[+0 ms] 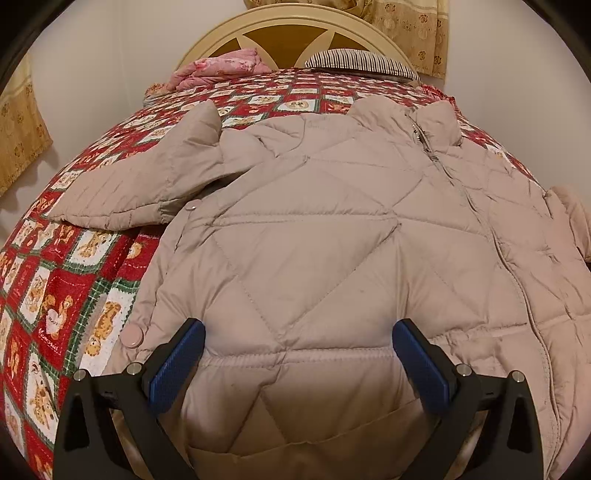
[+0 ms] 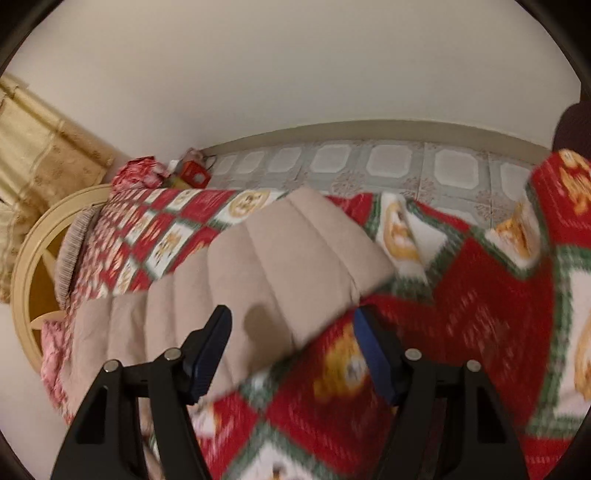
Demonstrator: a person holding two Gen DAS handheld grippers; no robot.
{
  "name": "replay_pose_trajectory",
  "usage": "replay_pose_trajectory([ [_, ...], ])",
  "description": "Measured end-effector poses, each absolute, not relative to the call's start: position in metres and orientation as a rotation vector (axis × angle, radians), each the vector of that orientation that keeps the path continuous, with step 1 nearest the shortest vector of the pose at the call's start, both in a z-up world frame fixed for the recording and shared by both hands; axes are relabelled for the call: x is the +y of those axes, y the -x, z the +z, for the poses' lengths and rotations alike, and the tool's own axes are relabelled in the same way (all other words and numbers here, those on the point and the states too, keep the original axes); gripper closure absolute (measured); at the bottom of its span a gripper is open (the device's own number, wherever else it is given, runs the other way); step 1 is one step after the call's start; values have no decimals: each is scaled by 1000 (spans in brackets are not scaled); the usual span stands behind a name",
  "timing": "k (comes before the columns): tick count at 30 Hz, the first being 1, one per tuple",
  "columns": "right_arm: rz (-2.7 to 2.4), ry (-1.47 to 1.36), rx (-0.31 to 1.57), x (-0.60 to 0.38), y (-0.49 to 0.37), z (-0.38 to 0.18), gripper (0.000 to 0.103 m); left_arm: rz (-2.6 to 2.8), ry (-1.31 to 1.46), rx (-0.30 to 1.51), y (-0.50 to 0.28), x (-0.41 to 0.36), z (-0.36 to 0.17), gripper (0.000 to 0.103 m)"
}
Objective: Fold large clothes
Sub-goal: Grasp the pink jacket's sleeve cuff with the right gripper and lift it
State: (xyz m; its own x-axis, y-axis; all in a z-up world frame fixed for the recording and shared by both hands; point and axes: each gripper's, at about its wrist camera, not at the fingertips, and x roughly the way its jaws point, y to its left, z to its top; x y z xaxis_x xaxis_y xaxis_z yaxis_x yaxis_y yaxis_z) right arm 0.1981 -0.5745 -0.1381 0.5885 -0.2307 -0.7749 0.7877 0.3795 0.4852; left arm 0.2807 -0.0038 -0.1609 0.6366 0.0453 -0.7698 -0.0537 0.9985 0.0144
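Jacket [image 1: 332, 229], beige and diamond-quilted, spread front-up over red teddy-bear bedspread [image 1: 55, 280], zipper [image 1: 491, 221] running away ahead and to the right of left gripper [image 1: 299, 343]. Left gripper spread wide, blue pads [image 1: 177, 362] apart, nothing pinched, hovering just over hem region of jacket; contact with fabric not clear. Round snap button [image 1: 133, 336] just outside left pad, at jacket's edge. Left sleeve [image 1: 147, 184] stretched out far ahead and to the left, lying flat on bedspread. Collar far ahead, pointing toward cream headboard [image 1: 288, 33]. Pink bundle [image 1: 218, 70] and striped pillow [image 1: 362, 62] beyond collar, against headboard. Patterned curtains [image 1: 417, 33] behind, on pale wall.

Right gripper [image 2: 291, 325] likewise spread, blue pads [image 2: 373, 354] apart, gripping nothing. View blurred. Other sleeve [image 2: 295, 258] directly ahead, cuff end lying on bedspread [image 2: 480, 295] just beyond and between the two fingers, sleeve trailing back to the left toward jacket body. Left finger over sleeve fabric, right finger over bare bedspread; touching or not, cannot tell. Tiled floor [image 2: 391, 162] farther ahead past bed's edge, small red box [image 2: 194, 175] on floor far ahead-left. Headboard [image 2: 33, 258] at far left.
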Motion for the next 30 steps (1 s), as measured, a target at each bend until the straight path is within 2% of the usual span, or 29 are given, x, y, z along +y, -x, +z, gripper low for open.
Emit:
replay_pose_trajectory([
  [4, -818, -823, 754, -574, -226, -138, 33, 58, 10, 880, -282, -4, -161, 1],
  [5, -837, -777, 784, -574, -229, -139, 40, 58, 10, 880, -282, -4, -161, 1],
  [7, -861, -733, 797, -575, -230, -133, 65, 57, 11, 880, -282, -4, -161, 1],
  [8, -848, -730, 787, -575, -228, -130, 85, 57, 11, 880, -282, -4, -161, 1],
  [9, -825, -736, 778, -576, -225, -127, 91, 57, 12, 880, -282, -5, -161, 1],
  [14, -774, -741, 674, -578, -202, -105, 95, 53, 18, 879, -284, -4, -162, 1],
  [19, -748, -589, 499, -554, -187, -27, 95, 48, 27, 877, -282, -2, -162, 1],
  [25, -498, -420, 375, -463, -202, 63, 95, 33, 57, 865, -279, 4, -161, 1],
  [30, -216, -357, 379, -362, -240, 94, 95, 15, 154, 812, -268, 20, -151, 1],
])
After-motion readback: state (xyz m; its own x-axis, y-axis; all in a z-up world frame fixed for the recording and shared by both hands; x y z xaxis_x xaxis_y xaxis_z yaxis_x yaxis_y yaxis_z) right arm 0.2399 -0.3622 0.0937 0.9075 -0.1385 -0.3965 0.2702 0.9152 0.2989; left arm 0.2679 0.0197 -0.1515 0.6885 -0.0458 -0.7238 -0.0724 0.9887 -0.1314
